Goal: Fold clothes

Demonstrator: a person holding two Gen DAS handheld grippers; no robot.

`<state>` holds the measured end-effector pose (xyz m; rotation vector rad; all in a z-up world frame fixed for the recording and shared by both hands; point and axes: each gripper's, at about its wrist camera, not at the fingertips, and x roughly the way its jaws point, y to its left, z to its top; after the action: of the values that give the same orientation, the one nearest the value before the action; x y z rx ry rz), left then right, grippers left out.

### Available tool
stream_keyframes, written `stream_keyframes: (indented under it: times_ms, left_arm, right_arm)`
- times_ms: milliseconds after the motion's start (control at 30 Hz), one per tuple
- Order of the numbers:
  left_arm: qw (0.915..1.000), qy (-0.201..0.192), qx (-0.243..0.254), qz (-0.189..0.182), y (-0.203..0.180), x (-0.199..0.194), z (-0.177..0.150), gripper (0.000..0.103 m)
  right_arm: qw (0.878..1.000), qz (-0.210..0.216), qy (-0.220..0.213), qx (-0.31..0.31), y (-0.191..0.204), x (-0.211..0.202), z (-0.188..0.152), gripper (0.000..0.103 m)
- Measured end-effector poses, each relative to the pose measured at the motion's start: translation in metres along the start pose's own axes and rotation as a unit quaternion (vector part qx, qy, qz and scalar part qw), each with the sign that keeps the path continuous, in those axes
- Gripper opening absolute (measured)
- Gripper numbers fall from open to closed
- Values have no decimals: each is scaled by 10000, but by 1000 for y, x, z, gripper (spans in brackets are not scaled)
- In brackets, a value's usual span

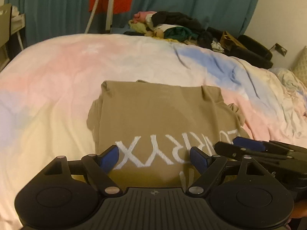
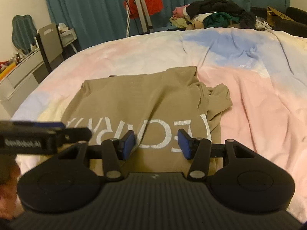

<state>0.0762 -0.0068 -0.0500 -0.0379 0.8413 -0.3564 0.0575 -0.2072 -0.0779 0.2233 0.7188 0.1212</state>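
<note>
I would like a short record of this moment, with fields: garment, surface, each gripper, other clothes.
garment: tan shirt with white lettering, lying partly folded, one sleeve bunched at its right side
surface: pastel bedspread
left gripper: open, above the lettering, holding nothing
right gripper: open, above the lettering, holding nothing
other clothes: unfolded pile at the far edge of the bed

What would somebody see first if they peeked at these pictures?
Probably the tan shirt with big white letters, lying partly folded in the middle of the pastel pink, blue and yellow bedspread. Right over its near edge are two black grippers with blue pads, the left gripper and the right gripper, both open. Far behind sits a messy clothes pile before the teal curtain.
</note>
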Motion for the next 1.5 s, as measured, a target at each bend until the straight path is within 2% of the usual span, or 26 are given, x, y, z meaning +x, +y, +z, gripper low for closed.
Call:
stream_keyframes:
  times_ms: [133, 200, 233, 267, 367, 433, 500, 533, 567, 633, 700, 767, 800, 833, 900, 933, 967, 1033, 1133, 1333, 1433, 1500]
  left_arm:
    - [9975, -12, -607, -352, 12, -21, 0, 83]
    - [9917, 19, -1105, -654, 21, -33, -2, 84]
    - [9876, 44, -1350, -806, 27, -38, -5, 85]
    - [9826, 71, -1591, -958, 32, -42, -9, 86]
    - [9658, 287, -2245, -1262, 47, -42, -20, 90]
    - [9489, 555, -2771, -1404, 59, -30, -29, 90]
    - [9241, 874, -3370, -1576, 73, -12, -38, 88]
    - [9103, 959, -3668, -1661, 79, -4, -42, 83]
    - [8958, 1024, -3959, -1739, 86, 4, -47, 82]
    - [8721, 1023, -4423, -1828, 96, 14, -53, 79]
    - [8581, 885, -4710, -1847, 105, 19, -53, 69]
    - [8503, 776, -4903, -1750, 110, 23, -51, 63]
    - [8474, 734, -4970, -1715, 111, 24, -50, 59]
    - [8470, 698, -4996, -1676, 111, 25, -50, 51]
    - [8534, 647, -4922, -1592, 109, 23, -48, 47]
    - [8559, 616, -4887, -1576, 108, 21, -47, 41]
    - [8555, 571, -4891, -1602, 107, 18, -47, 38]
    - [8512, 472, -4941, -1703, 107, 9, -44, 28]
    - [8479, 327, -4940, -1893, 101, -11, -33, 25]
    - [8505, 209, -4714, -2323, 65, -41, 17, 23]
    - [8550, 289, -4583, -2412, 23, -32, 56, 23]
    - [8600, 351, -4457, -2462, -9, -21, 85, 23]
  right_arm:
    - [9962, 322, 74, 804, -11, -15, 0, 55]
    - [9879, 642, 228, 1392, -19, -21, -3, 66]
    - [9806, 867, 304, 1729, -23, -23, -5, 80]
    - [9698, 1130, 374, 2130, -28, -26, -9, 86]
    - [9284, 1699, 710, 3228, -40, -25, -26, 86]
    - [9004, 1814, 907, 3849, -47, -19, -41, 85]
    - [8745, 1704, 1047, 4419, -55, -12, -57, 86]
    - [8674, 1607, 1087, 4582, -59, -8, -63, 86]
    - [8649, 1566, 1057, 4650, -62, -5, -66, 85]
    - [8616, 1533, 865, 4760, -67, -1, -68, 85]
    - [8584, 1486, 668, 4863, -70, 2, -67, 85]
    - [8572, 1417, 496, 4926, -71, 3, -65, 84]
    - [8607, 1364, 410, 4889, -70, 3, -63, 82]
    - [8665, 1259, 335, 4818, -68, 2, -60, 72]
    - [8769, 1027, 214, 4690, -66, 0, -55, 49]
    - [8783, 953, 144, 4682, -67, -1, -53, 32]
    - [8758, 977, 73, 4727, -68, -3, -53, 25]
    - [8722, 1070, -91, 4773, -68, -10, -51, 20]
    - [8754, 1175, -374, 4674, -65, -32, -39, 17]
    - [8648, 1462, -761, 4743, -85, -88, 3, 17]
    - [8614, 1419, -1038, 4766, -110, -112, 29, 17]
    - [8643, 1275, -1220, 4711, -131, -123, 50, 17]
